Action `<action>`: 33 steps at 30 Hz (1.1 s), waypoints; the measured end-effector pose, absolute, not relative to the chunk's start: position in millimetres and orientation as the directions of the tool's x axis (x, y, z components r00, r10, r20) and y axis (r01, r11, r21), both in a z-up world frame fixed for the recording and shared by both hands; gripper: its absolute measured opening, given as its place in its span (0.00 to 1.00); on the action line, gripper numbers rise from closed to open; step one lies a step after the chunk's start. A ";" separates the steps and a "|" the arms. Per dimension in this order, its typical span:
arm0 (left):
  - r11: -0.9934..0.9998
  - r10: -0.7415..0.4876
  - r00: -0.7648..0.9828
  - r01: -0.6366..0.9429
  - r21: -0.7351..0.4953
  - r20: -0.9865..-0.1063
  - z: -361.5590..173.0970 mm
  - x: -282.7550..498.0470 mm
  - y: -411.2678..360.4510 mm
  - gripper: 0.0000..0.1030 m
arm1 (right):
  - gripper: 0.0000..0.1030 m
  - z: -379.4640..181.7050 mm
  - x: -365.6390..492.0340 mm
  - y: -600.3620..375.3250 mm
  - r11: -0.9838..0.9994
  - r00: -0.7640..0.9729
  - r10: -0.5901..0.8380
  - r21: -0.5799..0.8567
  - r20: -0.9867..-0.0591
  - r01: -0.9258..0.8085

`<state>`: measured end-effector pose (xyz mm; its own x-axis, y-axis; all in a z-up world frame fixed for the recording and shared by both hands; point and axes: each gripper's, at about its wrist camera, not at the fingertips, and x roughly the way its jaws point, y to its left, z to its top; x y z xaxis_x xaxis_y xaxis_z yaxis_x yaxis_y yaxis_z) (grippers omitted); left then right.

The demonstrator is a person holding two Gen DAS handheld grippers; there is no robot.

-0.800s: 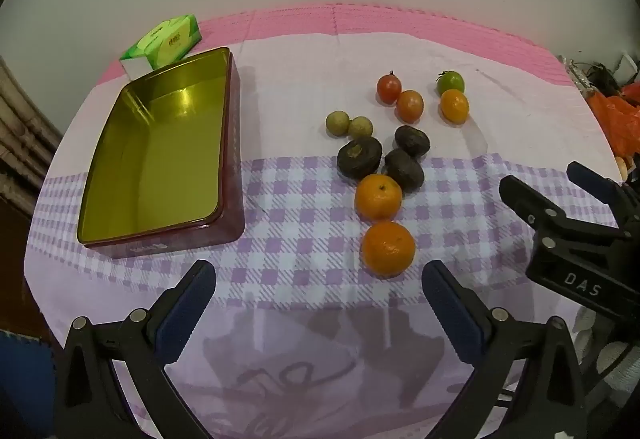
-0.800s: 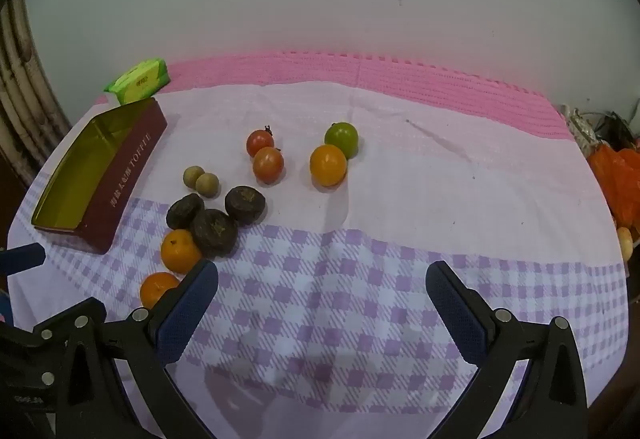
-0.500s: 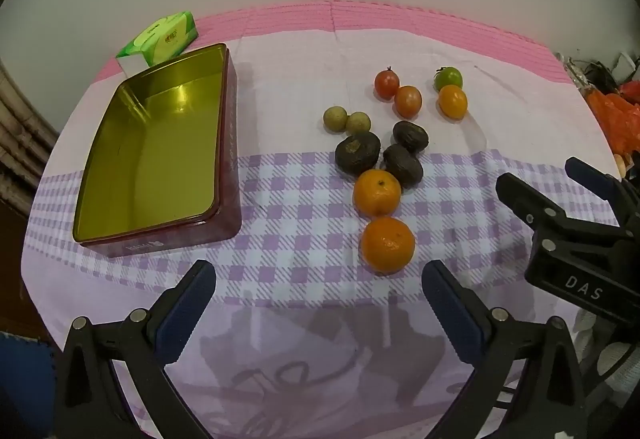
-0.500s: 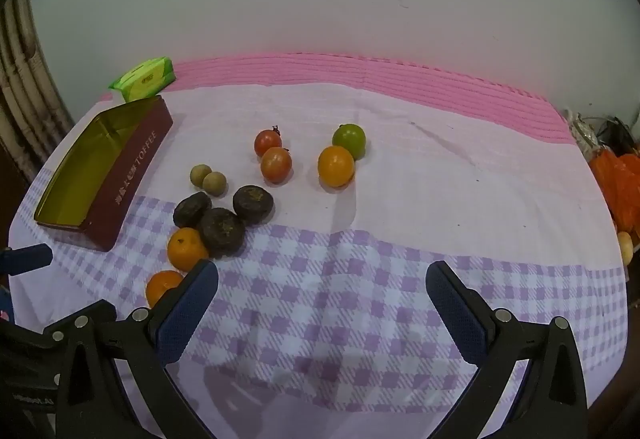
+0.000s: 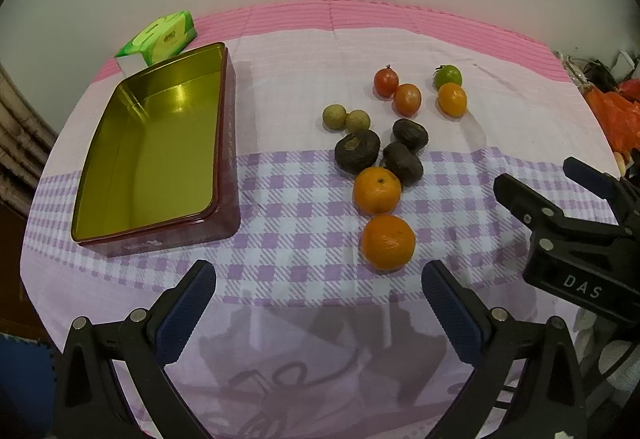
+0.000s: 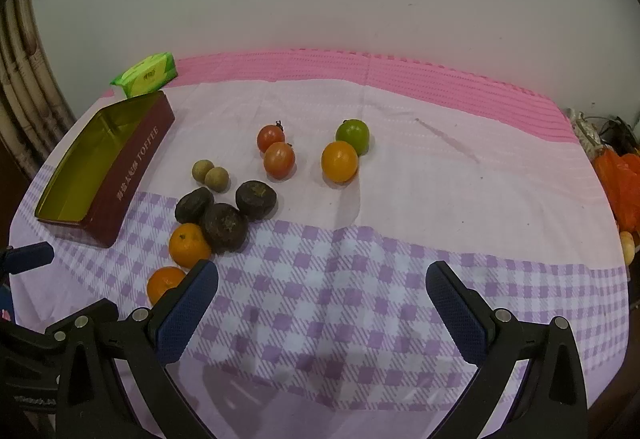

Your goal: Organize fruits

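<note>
Fruits lie grouped on the tablecloth: two oranges (image 5: 387,242) (image 5: 377,189), three dark brown fruits (image 5: 357,151), two small tan fruits (image 5: 334,116), two red tomatoes (image 5: 386,82), one yellow-orange tomato (image 5: 452,99) and one green one (image 5: 447,76). An empty gold-lined maroon tin (image 5: 152,147) stands to their left. My left gripper (image 5: 319,289) is open and empty, just in front of the nearest orange. My right gripper (image 6: 322,291) is open and empty, right of the oranges (image 6: 189,245); it also shows in the left wrist view (image 5: 560,179).
A green tissue pack (image 5: 160,37) lies behind the tin by the wall. Orange bags (image 5: 616,111) sit past the table's right edge. The round table's front edge (image 5: 312,379) is close under both grippers.
Both grippers have risen and drawn back slightly; the fruits and tin sit a little lower and farther in view. Nothing on the table moved.
</note>
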<state>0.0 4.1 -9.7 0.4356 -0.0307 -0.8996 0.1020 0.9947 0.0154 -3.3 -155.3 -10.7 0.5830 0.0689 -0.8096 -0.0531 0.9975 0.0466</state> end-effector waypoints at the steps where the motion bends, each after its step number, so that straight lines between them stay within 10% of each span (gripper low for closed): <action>1: 0.994 -0.033 0.435 0.107 0.015 -0.900 -9.4 -0.3 3.0 0.99 | 1.00 -11.0 -2.5 -154.6 0.998 0.583 0.067 0.044 -0.810 -0.053; 33: 0.991 -0.099 0.421 0.123 -0.051 -0.902 -8.5 -5.4 6.1 0.99 | 1.00 -10.0 -0.3 -159.1 0.997 0.578 0.070 0.051 -0.813 -0.050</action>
<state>-5.4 6.1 -8.5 0.4210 -0.0990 -0.9017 0.1230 0.9911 -0.0514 -0.3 -159.1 -10.0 0.5778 0.0704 -0.8131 -0.0505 0.9974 0.0505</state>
